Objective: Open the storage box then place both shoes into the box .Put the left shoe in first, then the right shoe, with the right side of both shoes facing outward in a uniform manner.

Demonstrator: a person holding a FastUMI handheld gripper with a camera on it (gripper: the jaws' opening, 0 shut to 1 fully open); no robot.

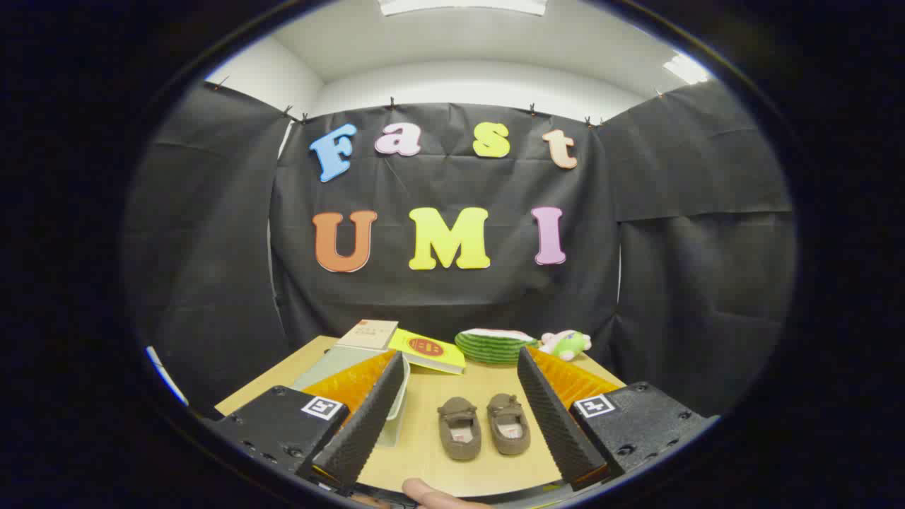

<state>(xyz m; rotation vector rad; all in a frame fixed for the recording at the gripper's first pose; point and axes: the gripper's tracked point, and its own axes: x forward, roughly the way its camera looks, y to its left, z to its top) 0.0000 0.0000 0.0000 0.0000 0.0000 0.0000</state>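
Observation:
Two small brown shoes stand side by side on the wooden table (431,452), toes pointing away from me: the left one (459,426) and the right one (508,423). They lie between my two fingers and a little ahead. My gripper (459,367) is open wide, nothing held. A pale, translucent storage box (353,367) lies flat to the left of the shoes, largely hidden behind my left finger (364,424); its lid looks closed.
At the table's far edge lie a tan booklet (368,334) and a yellow book (428,350), then a green striped plush slice (495,345) and a small green-and-pink plush toy (565,343). A fingertip (431,495) shows below the gripper.

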